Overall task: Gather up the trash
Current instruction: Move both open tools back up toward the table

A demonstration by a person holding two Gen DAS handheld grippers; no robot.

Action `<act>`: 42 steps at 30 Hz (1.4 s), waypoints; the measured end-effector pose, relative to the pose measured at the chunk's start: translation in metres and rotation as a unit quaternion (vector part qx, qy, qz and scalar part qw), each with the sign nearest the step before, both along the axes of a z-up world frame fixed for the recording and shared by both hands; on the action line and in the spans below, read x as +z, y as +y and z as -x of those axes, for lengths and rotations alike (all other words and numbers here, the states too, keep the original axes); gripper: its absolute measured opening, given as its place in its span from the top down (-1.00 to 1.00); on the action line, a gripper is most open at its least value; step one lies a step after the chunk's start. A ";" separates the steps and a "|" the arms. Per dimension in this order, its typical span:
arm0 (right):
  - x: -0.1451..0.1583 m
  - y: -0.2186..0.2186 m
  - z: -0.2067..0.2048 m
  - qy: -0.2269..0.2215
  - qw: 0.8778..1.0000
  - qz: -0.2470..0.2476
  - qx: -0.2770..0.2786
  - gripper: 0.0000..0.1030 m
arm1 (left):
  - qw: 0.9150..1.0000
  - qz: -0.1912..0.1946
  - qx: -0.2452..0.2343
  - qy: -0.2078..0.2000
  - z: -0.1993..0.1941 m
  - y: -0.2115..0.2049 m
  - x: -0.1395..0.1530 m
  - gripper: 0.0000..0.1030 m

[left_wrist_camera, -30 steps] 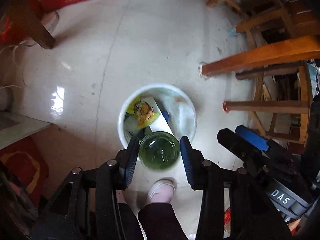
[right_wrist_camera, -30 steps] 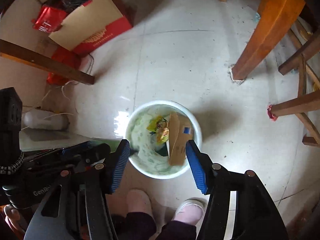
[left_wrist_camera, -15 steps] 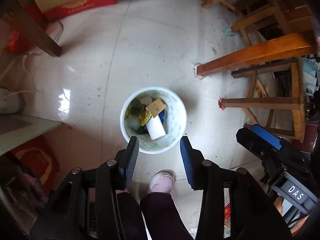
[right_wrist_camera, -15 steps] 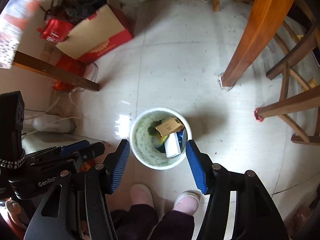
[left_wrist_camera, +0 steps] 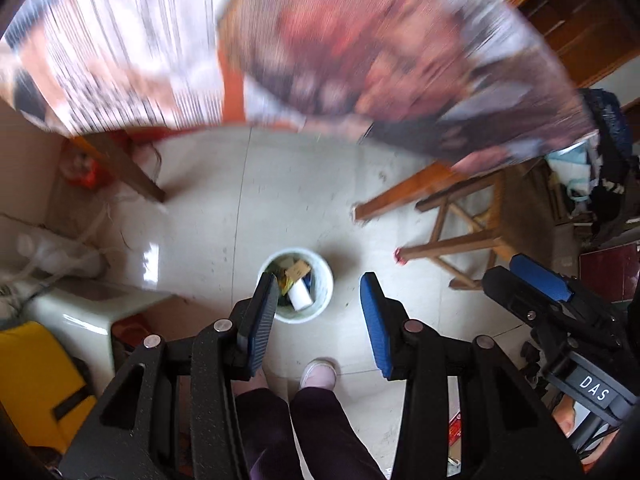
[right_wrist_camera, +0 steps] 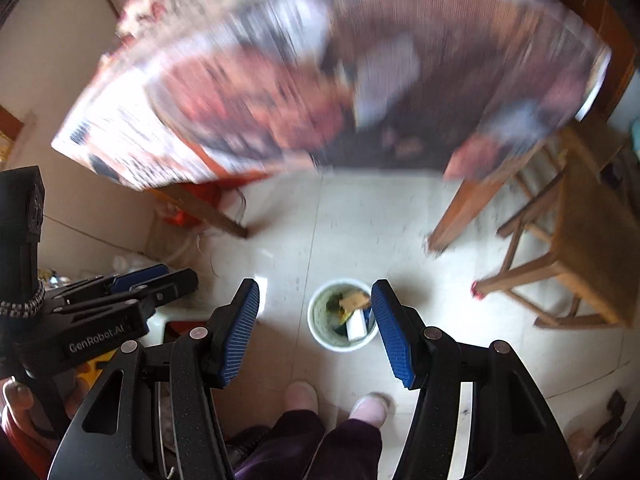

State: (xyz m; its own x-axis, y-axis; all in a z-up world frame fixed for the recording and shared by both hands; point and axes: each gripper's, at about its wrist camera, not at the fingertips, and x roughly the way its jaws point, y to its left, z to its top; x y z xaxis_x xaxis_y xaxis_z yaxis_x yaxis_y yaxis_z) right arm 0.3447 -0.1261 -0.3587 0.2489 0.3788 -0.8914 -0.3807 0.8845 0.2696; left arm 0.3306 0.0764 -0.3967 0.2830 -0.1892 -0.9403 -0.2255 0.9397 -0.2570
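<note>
Hovering high over white trash bucket (left_wrist_camera: 326, 280) on tiled floor (right_wrist_camera: 360, 240) | left gripper (left_wrist_camera: 318, 316) fingers parted, nothing between | right gripper (right_wrist_camera: 316, 330) fingers parted, nothing between | cardboard box (right_wrist_camera: 354, 300), white carton (left_wrist_camera: 300, 298), wrappers inside bucket | wooden stool (right_wrist_camera: 576, 248) beside | blurred printed tablecloth (left_wrist_camera: 280, 40) above

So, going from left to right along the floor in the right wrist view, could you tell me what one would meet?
Dark table leg → white trash bin → orange-brown table leg → wooden stool.
</note>
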 end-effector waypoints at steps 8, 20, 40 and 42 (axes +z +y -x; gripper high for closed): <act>0.122 -0.011 0.029 -0.085 0.996 -0.021 -0.032 -0.06 | 0.994 -0.037 -0.026 -0.103 0.026 0.008 0.149 0.20; 0.261 -0.011 0.079 -0.226 0.970 -0.045 -0.081 -0.06 | 0.963 -0.063 -0.056 -0.258 0.079 0.019 0.307 0.20; 0.315 -0.012 0.062 -0.330 0.936 -0.028 -0.119 -0.57 | 0.924 -0.097 -0.080 -0.360 0.064 0.022 0.376 -0.58; 0.315 -0.016 0.050 -0.335 0.934 -0.025 -0.118 -0.57 | 0.920 -0.100 -0.066 -0.374 0.052 0.019 0.379 -0.81</act>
